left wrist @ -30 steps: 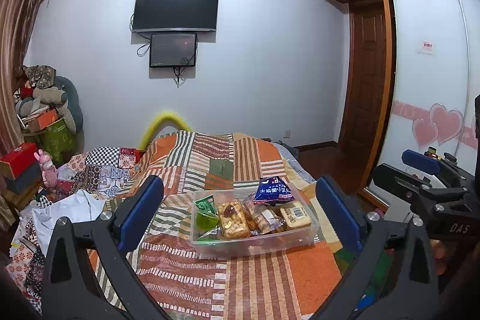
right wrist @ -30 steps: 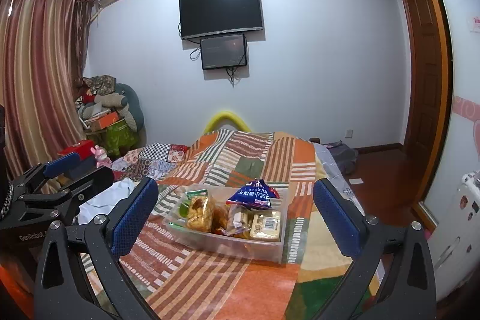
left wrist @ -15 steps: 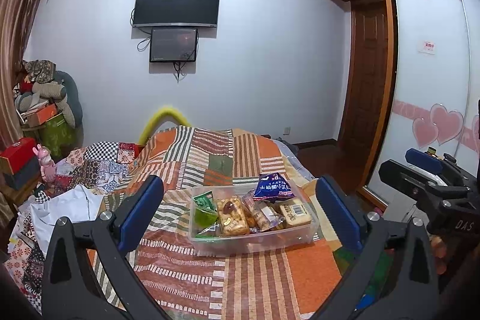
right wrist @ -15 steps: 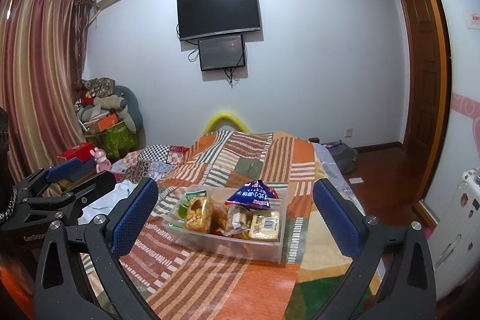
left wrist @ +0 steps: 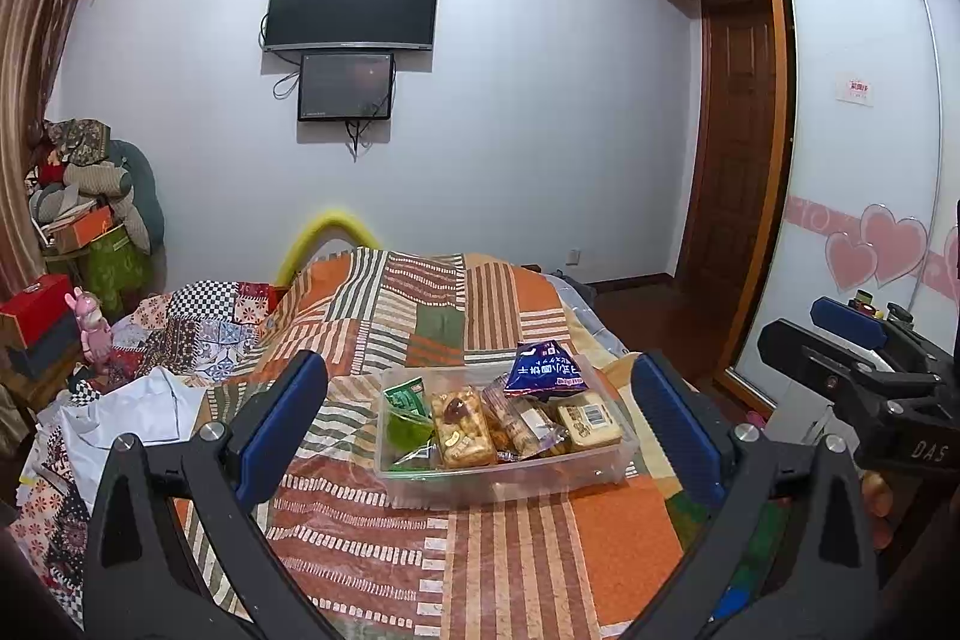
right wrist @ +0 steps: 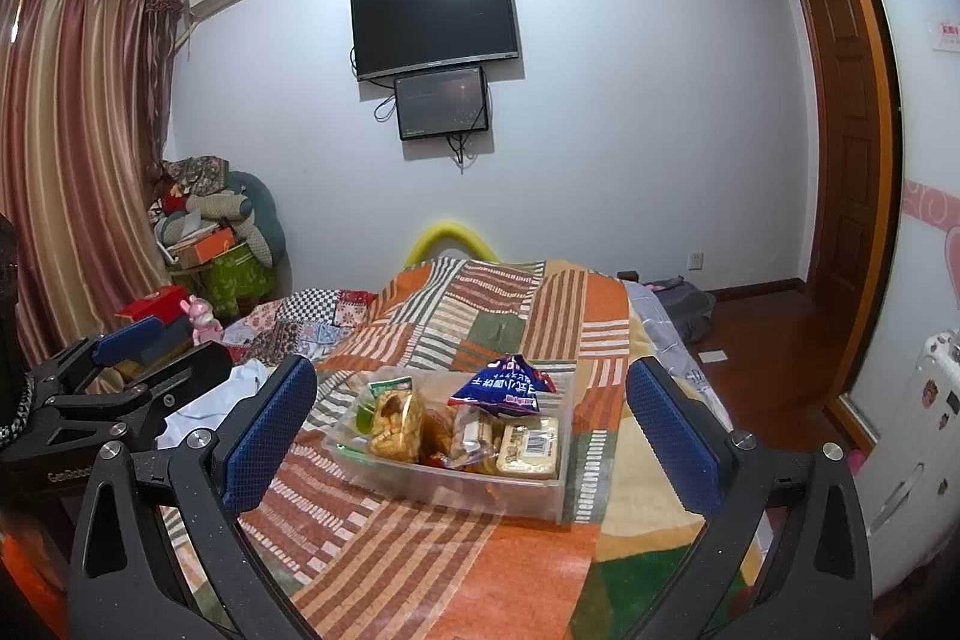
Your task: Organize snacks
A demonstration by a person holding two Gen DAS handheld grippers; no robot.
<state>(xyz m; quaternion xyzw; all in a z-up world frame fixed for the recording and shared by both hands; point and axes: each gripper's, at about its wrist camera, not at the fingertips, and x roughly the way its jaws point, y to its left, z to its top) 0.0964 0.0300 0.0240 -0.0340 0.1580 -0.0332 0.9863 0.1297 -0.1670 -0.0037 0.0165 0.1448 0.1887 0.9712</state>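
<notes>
A clear plastic box (left wrist: pixel 498 478) (right wrist: pixel 420 484) sits on the patchwork bed cover (left wrist: pixel 420 310) (right wrist: pixel 510 298). It holds several snacks: a blue bag (left wrist: pixel 543 370) (right wrist: pixel 501 388) on top, a green packet (left wrist: pixel 405 397), a yellow cookie pack (left wrist: pixel 459 427) (right wrist: pixel 393 424) and a beige bar (left wrist: pixel 588 418) (right wrist: pixel 531 445). My left gripper (left wrist: pixel 480 430) is open and empty, held back from the box. My right gripper (right wrist: pixel 471 430) is open and empty, also short of the box. Each gripper shows at the edge of the other's view.
White cloth and patterned bedding (left wrist: pixel 132 400) lie left of the box. Piled boxes and cushions (left wrist: pixel 78 214) stand in the left corner. A TV (left wrist: pixel 351 4) hangs on the far wall. A wardrobe door (left wrist: pixel 858 160) and wooden floor (right wrist: pixel 762 340) are on the right.
Both views have tilted slightly upward and shifted a little; the box sits a touch lower in frame. The snacks and both open grippers are otherwise unchanged.
</notes>
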